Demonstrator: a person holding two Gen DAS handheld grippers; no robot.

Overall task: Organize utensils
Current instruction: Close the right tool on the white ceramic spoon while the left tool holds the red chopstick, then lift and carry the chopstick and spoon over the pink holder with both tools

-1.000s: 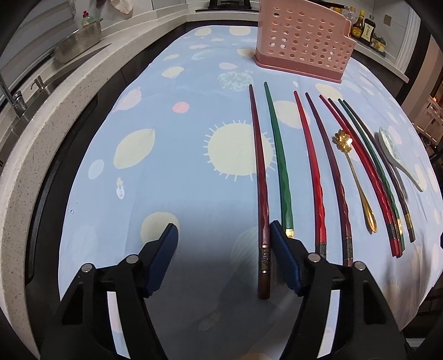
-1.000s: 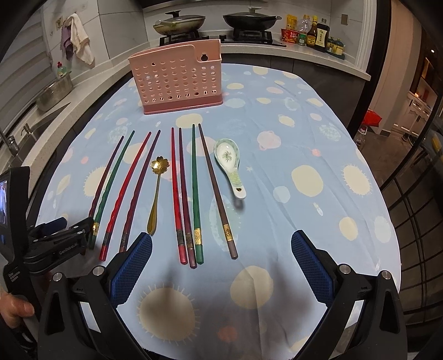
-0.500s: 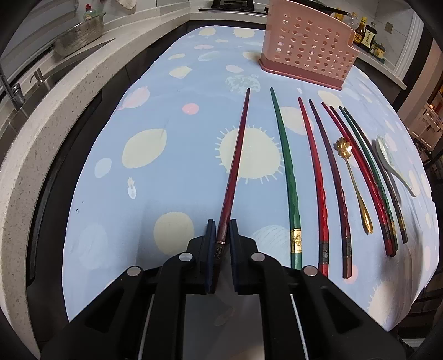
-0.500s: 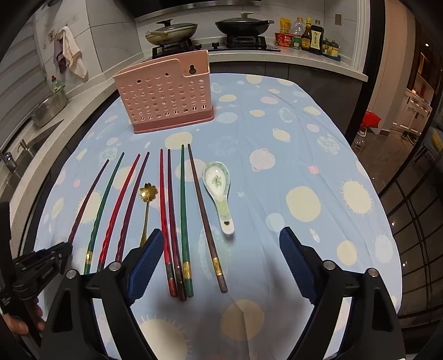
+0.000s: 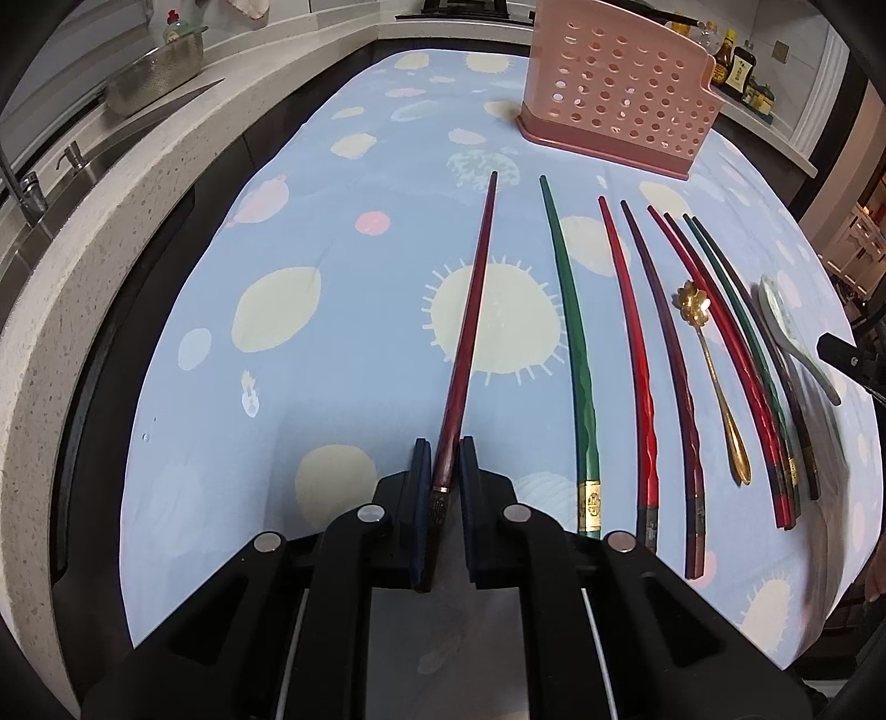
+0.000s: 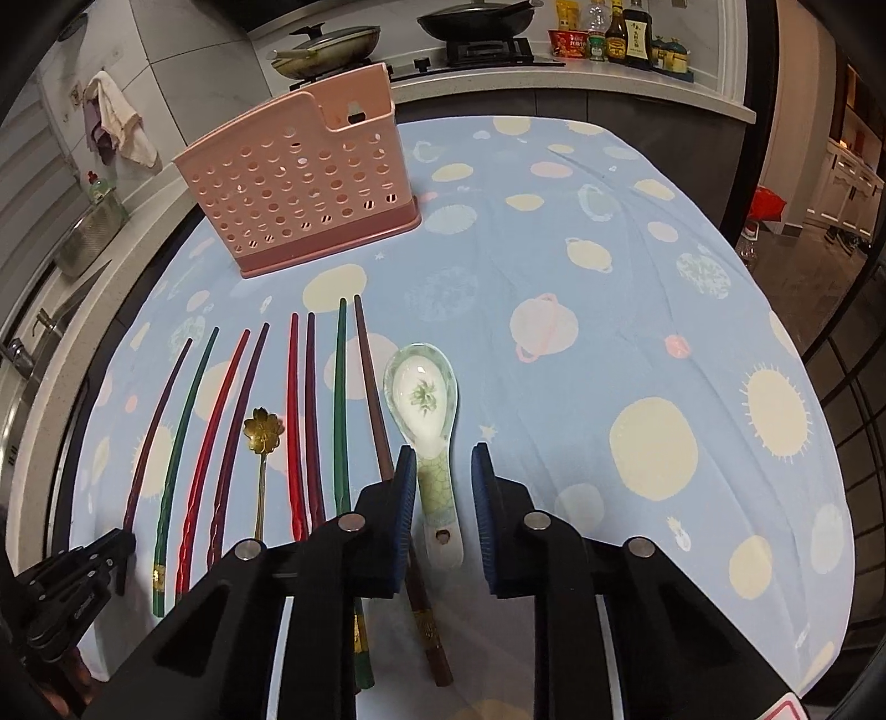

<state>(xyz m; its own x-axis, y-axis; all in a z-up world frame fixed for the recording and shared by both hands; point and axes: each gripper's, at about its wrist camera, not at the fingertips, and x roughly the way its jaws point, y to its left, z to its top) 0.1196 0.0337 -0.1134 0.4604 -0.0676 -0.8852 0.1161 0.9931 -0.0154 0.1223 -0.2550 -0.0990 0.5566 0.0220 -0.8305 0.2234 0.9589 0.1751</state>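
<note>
My left gripper (image 5: 442, 459) is shut on the thick end of a dark red chopstick (image 5: 470, 310), whose tip points toward the pink perforated utensil holder (image 5: 614, 94). Several more chopsticks lie in a row to its right, among them a green one (image 5: 570, 338) and a red one (image 5: 631, 343), with a gold flower spoon (image 5: 714, 382) between them. My right gripper (image 6: 443, 487) is open, its pads on either side of the handle of a white ceramic spoon (image 6: 426, 421) without touching it. The pink holder (image 6: 299, 188) stands at the far side.
The table carries a blue cloth with planet prints (image 6: 609, 332). A counter with a sink and steel basket (image 5: 155, 72) runs along the left. A stove with pans (image 6: 470, 22) and sauce bottles (image 6: 631, 33) lies behind the table.
My left gripper has closed on the dark red chopstick and swung it away from the row. My right gripper has moved forward and narrowed around the ceramic spoon's handle.
</note>
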